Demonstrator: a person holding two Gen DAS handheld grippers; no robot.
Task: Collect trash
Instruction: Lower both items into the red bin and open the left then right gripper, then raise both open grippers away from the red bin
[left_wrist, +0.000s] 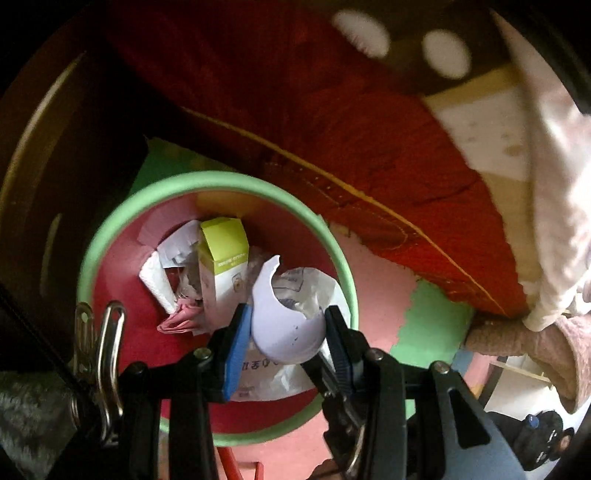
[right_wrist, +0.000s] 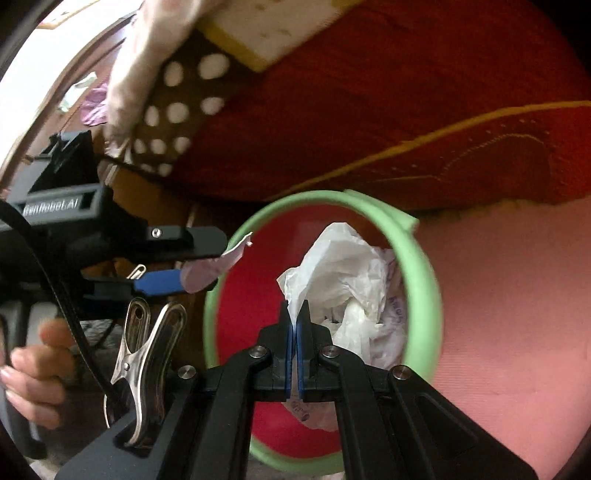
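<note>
The left tool (left_wrist: 288, 325) clamps a broken white shell piece (left_wrist: 284, 328) directly above the green-rimmed bin (left_wrist: 332, 240). The right tool (right_wrist: 294, 314), pinching a white plastic bag (right_wrist: 343, 273), hangs over the same bin's mouth.

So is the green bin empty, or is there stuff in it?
Not empty. The green bin already holds a yellow-green carton, crumpled paper and a white plastic bag.

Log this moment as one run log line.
left gripper: shut on eggshell piece | right gripper: shut on white plastic bag | both over: trash bin | release: pending
</note>
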